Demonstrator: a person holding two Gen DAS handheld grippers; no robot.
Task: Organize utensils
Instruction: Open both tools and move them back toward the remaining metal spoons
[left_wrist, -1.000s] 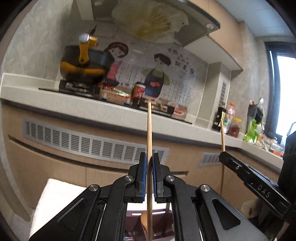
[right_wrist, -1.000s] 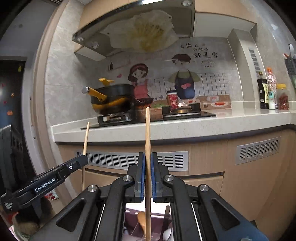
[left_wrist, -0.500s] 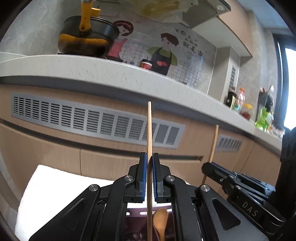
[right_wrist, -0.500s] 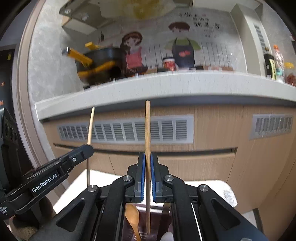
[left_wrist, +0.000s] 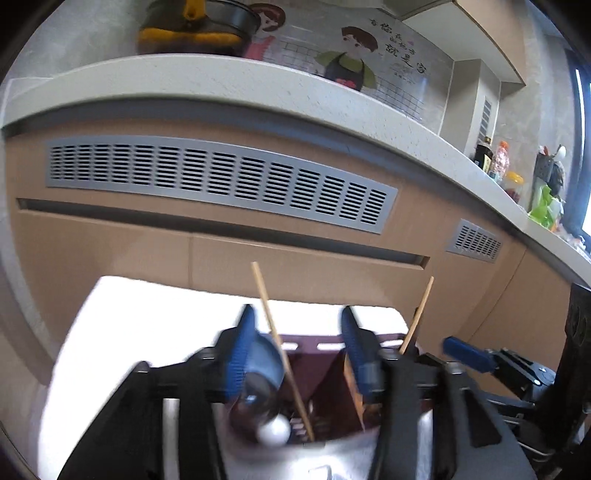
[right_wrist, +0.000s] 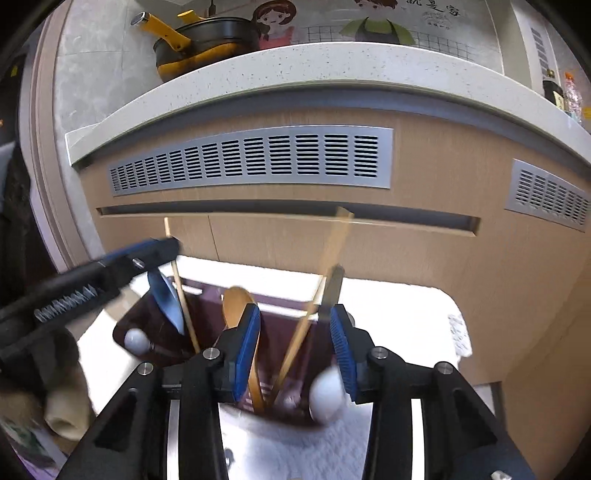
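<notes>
A dark maroon utensil holder (left_wrist: 325, 373) (right_wrist: 147, 314) stands on a white cloth. My left gripper (left_wrist: 297, 347) is open above it; a wooden chopstick (left_wrist: 280, 350) leans free in the holder between the pads. My right gripper (right_wrist: 293, 343) is open too; its chopstick (right_wrist: 317, 295) leans in the holder, blurred. The other chopstick (right_wrist: 181, 288) shows left in the right wrist view, beside a blue spoon (right_wrist: 166, 299). A wooden spoon (right_wrist: 240, 314) and white-tipped utensils (right_wrist: 135, 339) stand in the holder.
The white cloth (left_wrist: 147, 332) (right_wrist: 406, 317) covers the low surface in front of wooden kitchen cabinets (left_wrist: 258, 258) with grey vents. A pale countertop (right_wrist: 295, 62) overhangs, with a black and yellow pan (right_wrist: 207, 40). Bottles (left_wrist: 495, 158) stand at the far right.
Both grippers came down over the holder and opened. Each chopstick was let go and now leans in the holder.
</notes>
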